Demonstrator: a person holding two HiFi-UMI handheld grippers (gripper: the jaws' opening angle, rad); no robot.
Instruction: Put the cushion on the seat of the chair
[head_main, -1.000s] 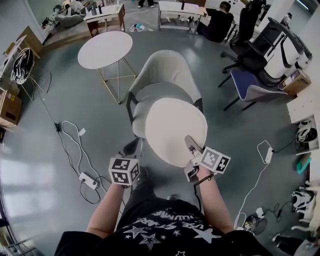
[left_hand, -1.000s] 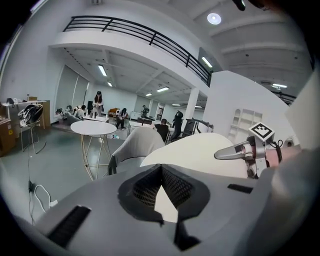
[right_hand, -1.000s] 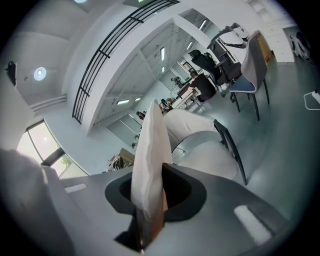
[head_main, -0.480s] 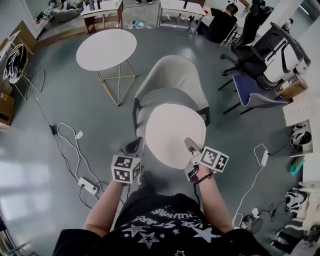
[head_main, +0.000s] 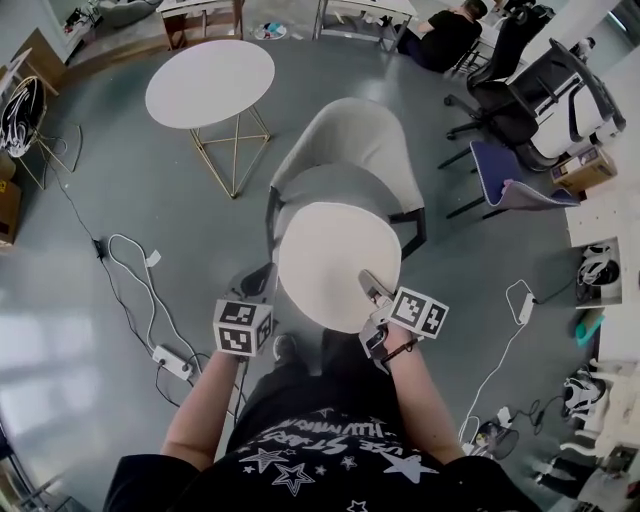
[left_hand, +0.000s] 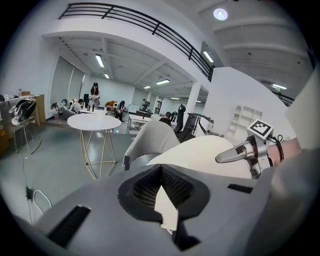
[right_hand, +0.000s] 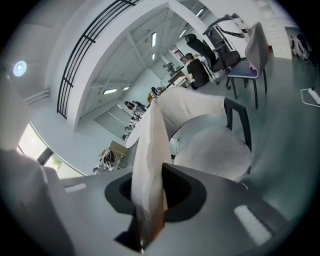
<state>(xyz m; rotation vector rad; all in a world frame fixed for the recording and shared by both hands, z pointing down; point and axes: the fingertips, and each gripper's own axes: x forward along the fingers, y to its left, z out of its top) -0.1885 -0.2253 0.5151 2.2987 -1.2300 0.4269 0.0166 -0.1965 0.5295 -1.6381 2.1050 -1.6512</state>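
A round cream cushion (head_main: 338, 262) hangs between my two grippers, held nearly flat just above the front of the seat (head_main: 325, 188) of a grey chair (head_main: 352, 140). My left gripper (head_main: 262, 282) is shut on its left edge, and a corner of the cushion (left_hand: 210, 155) shows pinched between the jaws. My right gripper (head_main: 372, 291) is shut on the near right edge. In the right gripper view the cushion (right_hand: 152, 145) stands edge-on between the jaws, with the chair seat (right_hand: 215, 150) and backrest (right_hand: 192, 107) just beyond. The right gripper's fingers (left_hand: 239, 152) show in the left gripper view.
A round white table (head_main: 210, 83) on gold legs stands behind the chair to the left. Cables and a power strip (head_main: 172, 362) lie on the floor at my left. Office chairs (head_main: 510, 100) and a seated person (head_main: 448, 35) are at the back right.
Both grippers have carried the cushion forward and down toward the chair. It now covers more of the seat's front in the head view.
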